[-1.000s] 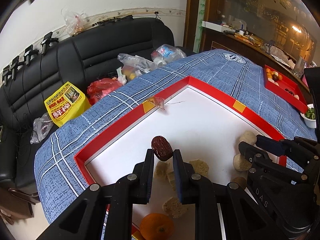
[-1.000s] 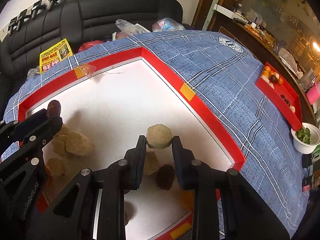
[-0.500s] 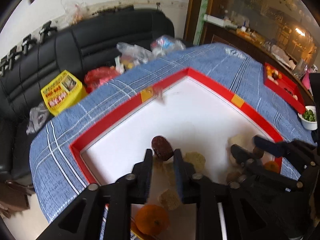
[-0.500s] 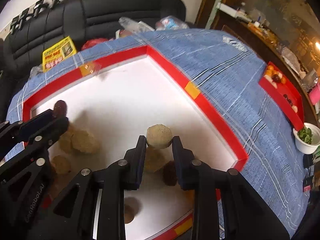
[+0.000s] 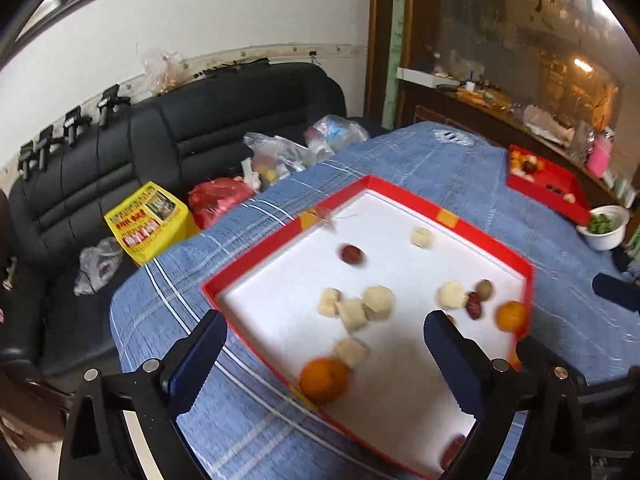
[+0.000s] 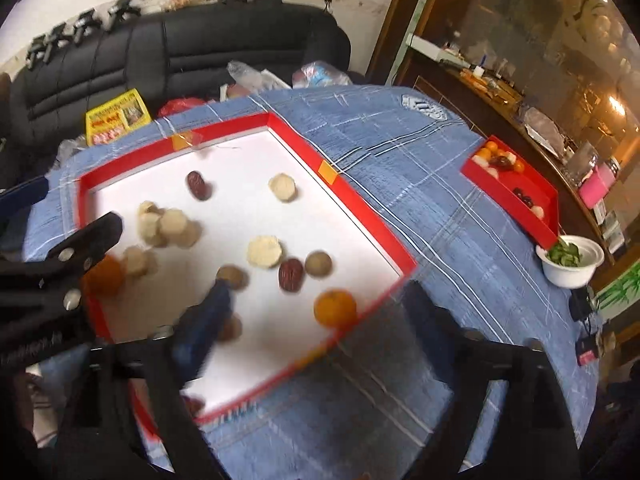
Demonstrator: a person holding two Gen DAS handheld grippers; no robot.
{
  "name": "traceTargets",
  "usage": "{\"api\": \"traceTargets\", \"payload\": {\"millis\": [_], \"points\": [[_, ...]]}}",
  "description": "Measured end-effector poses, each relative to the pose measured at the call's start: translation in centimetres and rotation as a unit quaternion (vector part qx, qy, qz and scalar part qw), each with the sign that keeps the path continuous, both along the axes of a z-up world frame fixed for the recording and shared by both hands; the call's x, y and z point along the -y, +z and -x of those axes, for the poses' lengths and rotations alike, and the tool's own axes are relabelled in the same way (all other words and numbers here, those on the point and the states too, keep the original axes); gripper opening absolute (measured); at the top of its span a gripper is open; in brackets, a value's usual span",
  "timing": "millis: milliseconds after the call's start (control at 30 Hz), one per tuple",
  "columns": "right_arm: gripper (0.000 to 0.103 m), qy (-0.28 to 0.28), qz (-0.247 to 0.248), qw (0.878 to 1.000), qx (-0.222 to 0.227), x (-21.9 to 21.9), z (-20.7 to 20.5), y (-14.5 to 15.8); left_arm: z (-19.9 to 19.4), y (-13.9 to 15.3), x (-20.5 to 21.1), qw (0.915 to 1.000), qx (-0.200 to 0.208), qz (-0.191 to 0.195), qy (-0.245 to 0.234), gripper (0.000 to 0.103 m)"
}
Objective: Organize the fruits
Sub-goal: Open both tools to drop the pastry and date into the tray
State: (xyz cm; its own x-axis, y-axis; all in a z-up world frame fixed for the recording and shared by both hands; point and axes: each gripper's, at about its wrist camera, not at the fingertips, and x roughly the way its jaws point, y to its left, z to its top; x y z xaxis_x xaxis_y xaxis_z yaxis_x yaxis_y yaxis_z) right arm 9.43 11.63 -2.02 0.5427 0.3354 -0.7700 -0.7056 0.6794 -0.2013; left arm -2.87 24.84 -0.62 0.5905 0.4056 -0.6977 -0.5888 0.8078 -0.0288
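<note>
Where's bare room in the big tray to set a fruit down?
Far corner of the big tray, beyond the date and pale round, is bare white. Also between them and the middle cluster. Crowded by the left rim pile.

Both wrist cameras look forward and steeply down past their own spread fingers, from well above the red-rimmed tray (image 5: 486, 236) (image 6: 362, 204). The left view has the tray between its fingers; the right view has it ahead of its left finger. Both share the tray, blue cloth (image 5: 420, 160) (image 6: 460, 220) and black sofa (image 5: 224, 120) (image 6: 200, 48).
</note>
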Motion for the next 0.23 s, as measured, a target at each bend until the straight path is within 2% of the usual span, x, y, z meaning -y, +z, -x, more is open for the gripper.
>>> {"api": "traceTargets", "payload": {"millis": [100,233], "points": [[0.103,0.018,-0.014,1.0,0.01,1.9,2.4,1.3,0.8,0.7,1.7,0.9998,0.009,-0.004,-0.019,0.1],[0.103,0.031,-0.014,0.999,0.03,3.5,5.0,2.3,1.3,1.2,3.1,0.9997,0.002,-0.017,-0.016,0.1]]}}
